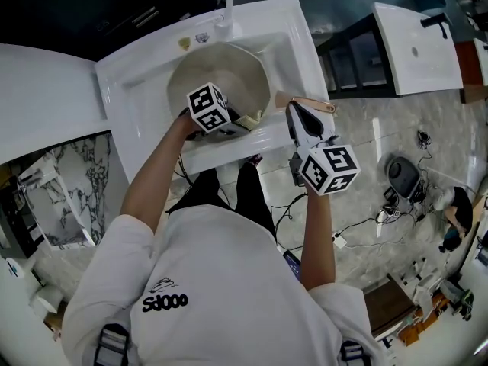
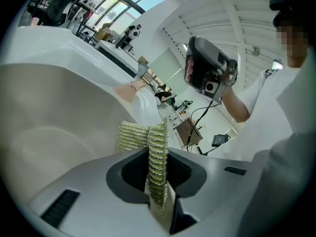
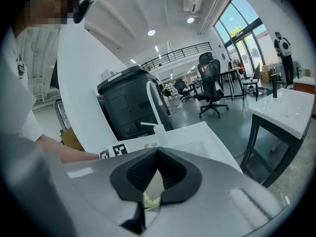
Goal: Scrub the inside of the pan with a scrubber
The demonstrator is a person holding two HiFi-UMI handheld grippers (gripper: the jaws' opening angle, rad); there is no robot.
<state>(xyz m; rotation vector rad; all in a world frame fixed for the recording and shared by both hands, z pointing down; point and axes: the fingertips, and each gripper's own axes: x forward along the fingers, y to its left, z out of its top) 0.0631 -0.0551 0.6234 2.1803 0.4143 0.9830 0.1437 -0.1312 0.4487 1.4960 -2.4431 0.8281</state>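
Note:
A cream pan [image 1: 221, 75] lies in the white sink [image 1: 130, 90], its wooden handle [image 1: 309, 104] pointing right over the rim. My left gripper [image 1: 242, 120] reaches into the pan's near side and is shut on a yellow-green mesh scrubber [image 2: 133, 137], which stands folded between the jaws of the left gripper [image 2: 159, 181] beside the pan's pale inner wall [image 2: 49, 132]. My right gripper [image 1: 296, 111] sits at the handle and looks shut on it. In the right gripper view the right gripper [image 3: 148, 191] has its jaws closed, with cream pan and a bit of scrubber showing through the gap.
A white faucet [image 1: 227, 6] rises behind the sink. A curved white counter [image 1: 46, 90] lies to the left, and a second basin [image 1: 415, 44] stands at the right. Cables and gear [image 1: 396, 197] litter the marble floor. A black bin [image 3: 131, 105] stands beyond the sink.

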